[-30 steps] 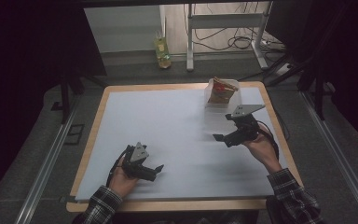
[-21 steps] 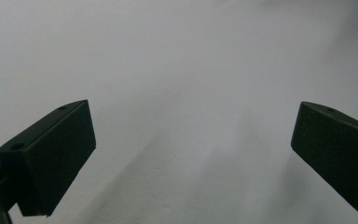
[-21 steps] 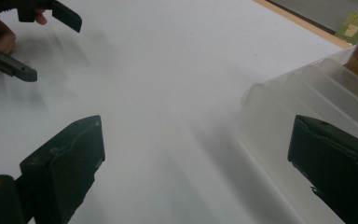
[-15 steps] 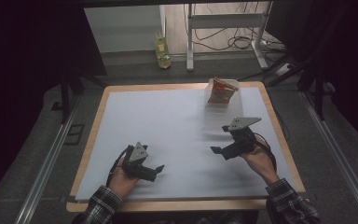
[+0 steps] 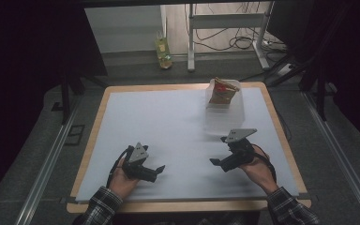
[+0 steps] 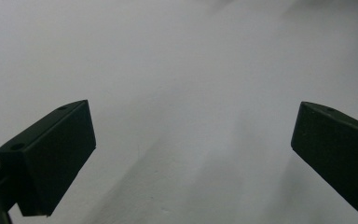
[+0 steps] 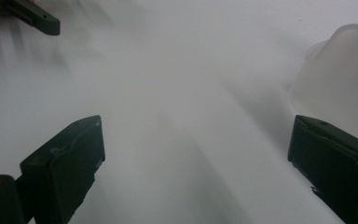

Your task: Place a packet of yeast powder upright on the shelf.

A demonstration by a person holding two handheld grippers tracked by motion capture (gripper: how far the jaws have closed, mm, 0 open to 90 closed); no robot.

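A clear plastic tub (image 5: pixel 225 101) stands at the back right of the white-covered table (image 5: pixel 168 126), with a brown and red packet (image 5: pixel 222 91) upright inside it. My left gripper (image 5: pixel 158 169) rests low near the front left edge, open, with bare white sheet between its jaws (image 6: pixel 191 158). Held by a hand at the front right, my right gripper (image 5: pixel 215 163) points left and is open on nothing (image 7: pixel 196 163). In the right gripper view the tub (image 7: pixel 340 74) is a pale blur at the right, and the left gripper (image 7: pixel 32 14) is at the top left.
The table's wooden rim (image 5: pixel 281 136) frames the sheet. Behind the table, on the floor, stand a yellow-green bottle (image 5: pixel 163 49) and a metal stand (image 5: pixel 225 28) with cables. Dark curtains hang at both sides.
My right gripper has drawn back from near the tub toward the front edge and dropped lower. The left gripper has stayed put.
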